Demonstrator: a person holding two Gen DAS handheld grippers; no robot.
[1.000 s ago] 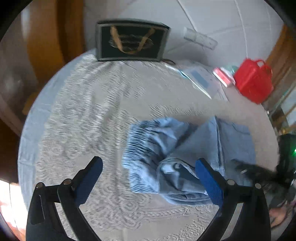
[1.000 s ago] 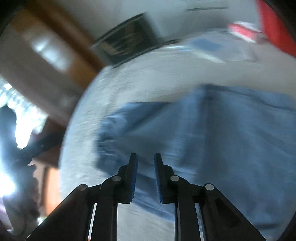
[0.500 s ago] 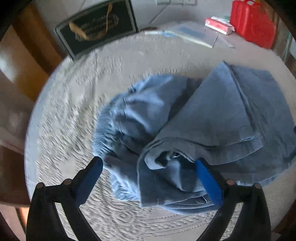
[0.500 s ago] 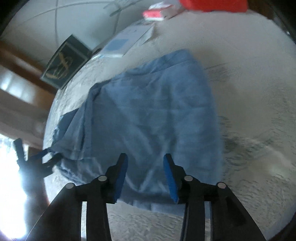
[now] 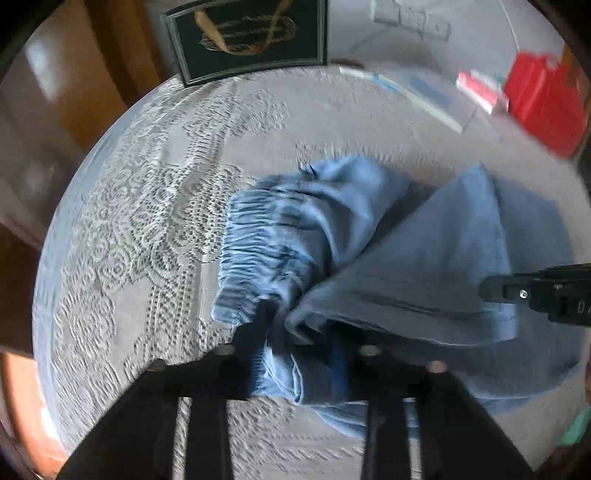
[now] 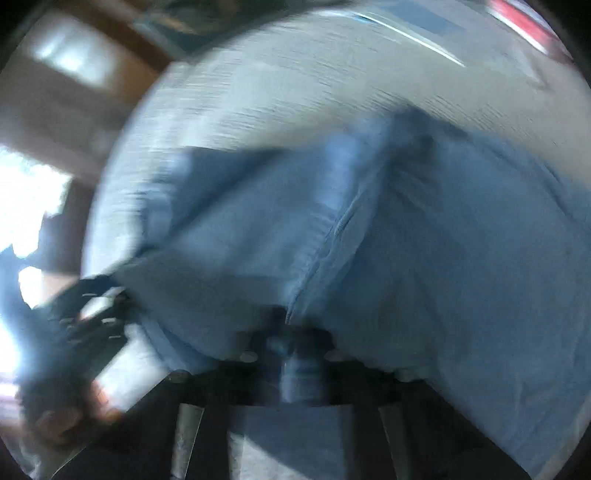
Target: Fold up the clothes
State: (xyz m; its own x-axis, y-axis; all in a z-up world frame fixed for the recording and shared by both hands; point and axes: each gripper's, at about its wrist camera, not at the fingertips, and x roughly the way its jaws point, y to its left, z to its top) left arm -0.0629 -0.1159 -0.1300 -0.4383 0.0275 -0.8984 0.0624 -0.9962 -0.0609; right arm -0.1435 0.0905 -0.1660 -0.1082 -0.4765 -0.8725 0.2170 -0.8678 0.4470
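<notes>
The left gripper [image 5: 299, 332] is closing on a bunched fold of the crumpled light-blue cotton garment [image 5: 424, 266]; cloth fills the gap between its black fingers and the pads already pinch it. The hold sits just below the gathered elastic waistband [image 5: 258, 251], which rises ahead of the gripper, probably so that this thick end can be lifted and laid over as one piece.

The right gripper [image 6: 295, 354] is clenched on a pleat of the same garment; a strip of blue cloth shows pinched between its fingers, though this view is badly blurred. From the left wrist view its black body [image 5: 535, 295] reaches in over the flat leg panel to the right of the left gripper. With one gripper on each end, the cloth is stretched between them, which reads as the start of a fold, not its finish.

The garment lies on the round desk covered with a white lace cloth [image 5: 147, 229], near its middle. Far ahead of the left gripper stands a dark framed picture [image 5: 247, 33]; ahead and to its right sit a red plastic container [image 5: 543, 107] and some flat papers [image 5: 417, 92], well clear of the cloth.
</notes>
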